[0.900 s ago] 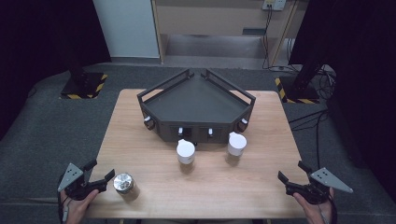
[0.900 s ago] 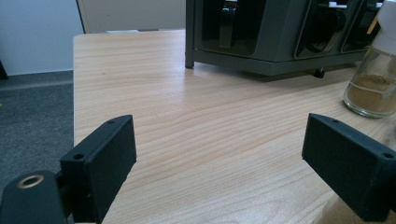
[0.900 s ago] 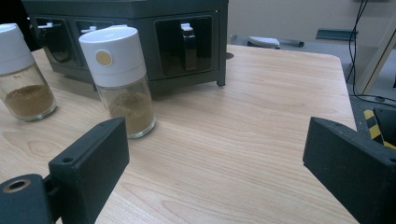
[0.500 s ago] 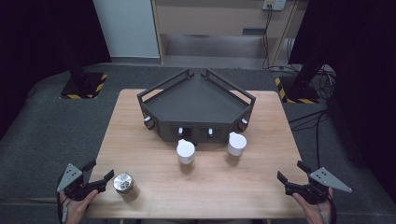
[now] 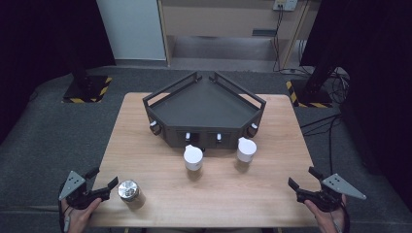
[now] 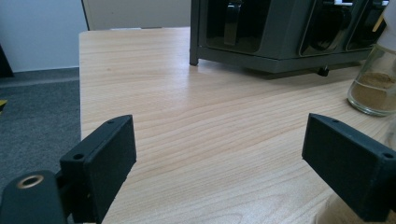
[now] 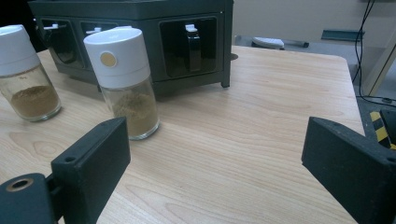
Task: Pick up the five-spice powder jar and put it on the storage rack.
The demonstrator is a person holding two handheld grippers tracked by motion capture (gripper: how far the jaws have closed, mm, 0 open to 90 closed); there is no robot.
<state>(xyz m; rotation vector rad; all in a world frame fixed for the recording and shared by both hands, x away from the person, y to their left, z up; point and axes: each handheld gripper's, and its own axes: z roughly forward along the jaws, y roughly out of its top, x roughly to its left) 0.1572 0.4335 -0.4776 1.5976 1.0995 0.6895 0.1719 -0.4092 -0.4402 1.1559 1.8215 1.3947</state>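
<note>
A black wedge-shaped rack (image 5: 204,104) with slots along its front stands at the middle of the wooden table (image 5: 141,131). Two glass spice jars with white caps stand just in front of it, one (image 5: 193,158) left of the other (image 5: 246,149). A jar with a silver lid (image 5: 128,191) stands near the front left. My left gripper (image 5: 103,177) is open just left of that jar, not touching it. My right gripper (image 5: 303,177) is open at the front right corner. In the right gripper view the open jaws (image 7: 215,163) face both jars (image 7: 126,79) (image 7: 25,70) and the rack (image 7: 140,32).
Bare wood lies between the open left jaws (image 6: 219,154), with the rack (image 6: 280,32) ahead and a jar of brown powder (image 6: 376,79) at the right edge. Grey carpet (image 5: 58,141) surrounds the table, and black stands with striped bases (image 5: 87,90) rise behind.
</note>
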